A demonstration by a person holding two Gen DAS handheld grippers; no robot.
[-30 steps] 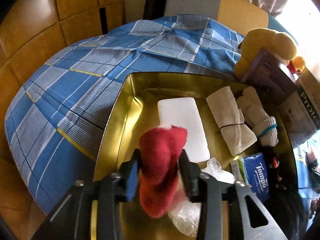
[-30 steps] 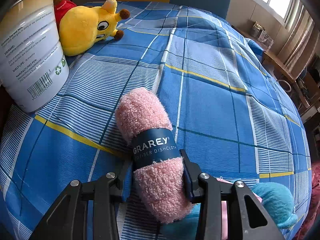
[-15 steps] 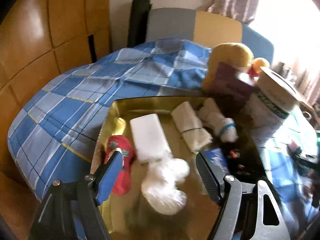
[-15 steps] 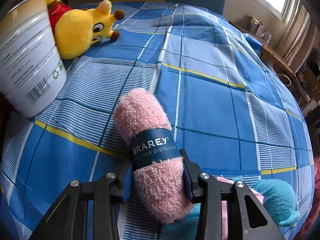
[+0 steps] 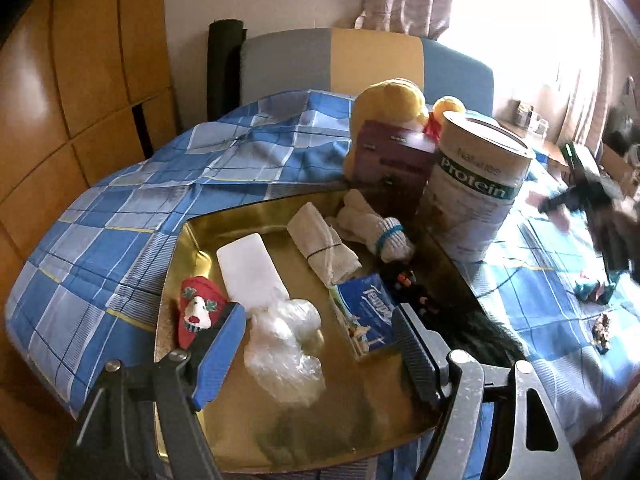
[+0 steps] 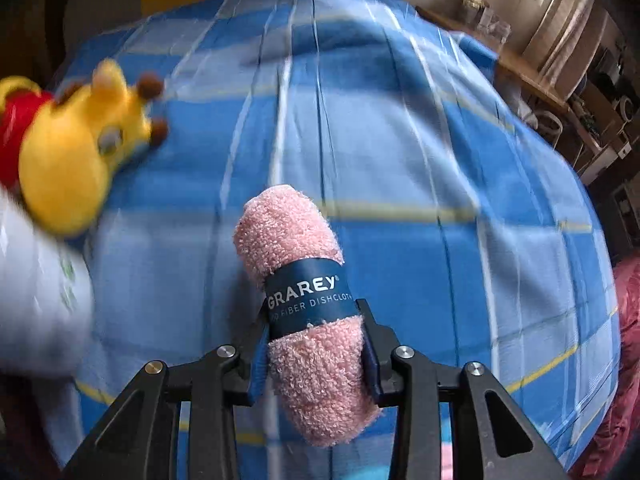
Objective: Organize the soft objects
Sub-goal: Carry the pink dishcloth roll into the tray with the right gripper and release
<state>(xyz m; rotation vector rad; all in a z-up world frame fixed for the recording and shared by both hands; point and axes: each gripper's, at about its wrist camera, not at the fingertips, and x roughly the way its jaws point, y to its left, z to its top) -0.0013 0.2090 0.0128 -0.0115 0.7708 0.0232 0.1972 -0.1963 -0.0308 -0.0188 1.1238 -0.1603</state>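
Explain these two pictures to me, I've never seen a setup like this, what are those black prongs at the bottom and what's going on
The prongs are hand-held grippers, one in each of a person's hands, each with a camera looking along its two fingers.

The left camera view shows the left gripper open and empty above a gold tray on a blue checked cloth. In the tray lie a red sock, a white block, a crumpled plastic bag, a tissue pack and two rolled cloth bundles. A protein tin stands beside the tray.

The right camera view shows the right gripper, its jaws closing on a pink dishcloth roll. A yellow plush toy lies on the cloth beyond.
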